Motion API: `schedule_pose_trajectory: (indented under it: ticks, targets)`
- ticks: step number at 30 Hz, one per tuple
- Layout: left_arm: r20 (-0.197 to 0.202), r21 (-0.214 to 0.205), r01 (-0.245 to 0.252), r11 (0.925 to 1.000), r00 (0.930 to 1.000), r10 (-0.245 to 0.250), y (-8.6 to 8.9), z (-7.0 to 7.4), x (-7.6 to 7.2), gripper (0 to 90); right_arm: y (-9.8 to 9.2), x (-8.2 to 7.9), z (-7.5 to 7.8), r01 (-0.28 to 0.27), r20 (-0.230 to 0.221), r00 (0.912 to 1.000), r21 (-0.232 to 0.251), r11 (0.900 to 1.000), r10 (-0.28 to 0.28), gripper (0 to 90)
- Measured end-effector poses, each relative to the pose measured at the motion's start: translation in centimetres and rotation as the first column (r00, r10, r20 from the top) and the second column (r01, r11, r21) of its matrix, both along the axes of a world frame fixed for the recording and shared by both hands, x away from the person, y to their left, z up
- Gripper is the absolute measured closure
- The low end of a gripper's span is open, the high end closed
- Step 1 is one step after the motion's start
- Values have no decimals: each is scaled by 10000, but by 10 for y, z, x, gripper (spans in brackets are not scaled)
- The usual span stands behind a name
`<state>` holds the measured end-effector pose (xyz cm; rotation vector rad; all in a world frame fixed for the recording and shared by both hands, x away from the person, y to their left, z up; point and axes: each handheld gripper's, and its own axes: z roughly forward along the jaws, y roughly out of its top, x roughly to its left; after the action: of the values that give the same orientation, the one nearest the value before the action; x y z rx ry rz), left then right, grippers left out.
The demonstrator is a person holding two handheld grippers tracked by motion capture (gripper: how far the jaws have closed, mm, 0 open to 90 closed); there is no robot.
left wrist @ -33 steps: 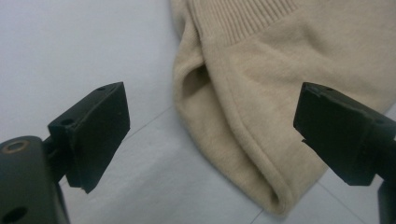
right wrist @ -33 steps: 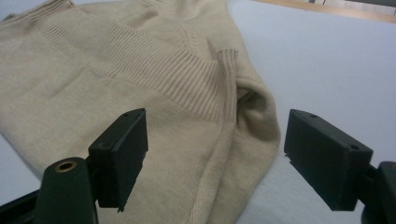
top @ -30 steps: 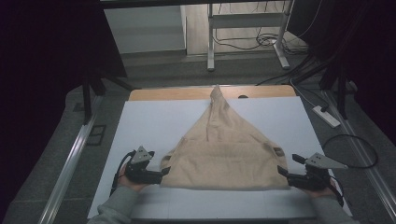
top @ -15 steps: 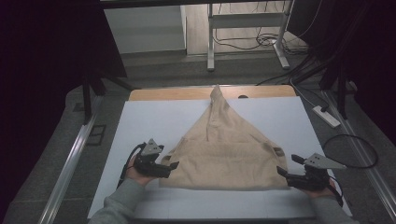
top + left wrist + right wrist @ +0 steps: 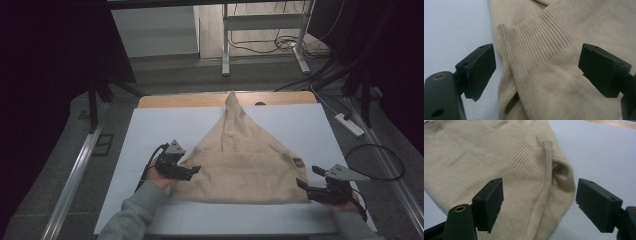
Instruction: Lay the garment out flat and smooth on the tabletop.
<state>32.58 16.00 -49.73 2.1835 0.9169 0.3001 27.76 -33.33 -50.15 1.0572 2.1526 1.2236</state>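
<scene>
Beige knit, a sweater (image 5: 245,160), is lying flat in a rough triangle on the white worktop (image 5: 150,130), its narrow end pointing toward the far wooden edge. In the high view the left hand-held gripper (image 5: 192,171) is reaching onto the sweater's near left corner, while the right hand-held gripper (image 5: 304,179) is sitting just beside the near right corner; grey sleeves are coming in from below.

In the left gripper view, the left hand-held gripper (image 5: 536,72) is standing released, jaws wide apart, straddling a ribbed hem (image 5: 541,42) and a folded seam at the sweater's edge.

In the right gripper view, the right hand-held gripper (image 5: 540,202) is likewise gaping, jaws spread over the sweater's corner, where ribbing (image 5: 524,157) is folding over near the white worktop (image 5: 604,152).
</scene>
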Motion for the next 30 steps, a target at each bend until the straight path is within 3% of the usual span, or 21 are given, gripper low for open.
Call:
schedule_pose_trajectory:
  ticks: [12,17,21,23,25,27,30]
  targets:
    - [-428,223,-289,9993,9986,299,5,-8,16,166,-1,0,-1,45,-26,10000,-74,10000,-46,226]
    - [-416,273,-400,9988,9983,411,3,-12,30,231,0,1,-2,74,-59,10000,-137,9999,-75,226]
    - [-433,251,-475,9986,9979,486,0,-15,39,388,-1,1,-2,86,-46,10000,-110,9999,-86,227]
    - [-417,157,-443,9989,9981,449,-1,-16,41,518,-2,1,-2,128,-8,9999,-115,9999,-128,228]
    - [-435,135,-443,9989,9980,448,-1,-16,42,562,-2,1,-1,143,9,9999,-114,9998,-143,229]
    - [-440,171,-361,9992,9984,368,0,-17,42,728,-2,0,-1,167,80,9998,-83,9998,-166,229]
    - [-506,-121,-145,9998,9986,139,3,-14,41,802,-3,0,0,201,124,9997,-108,9997,-200,231]
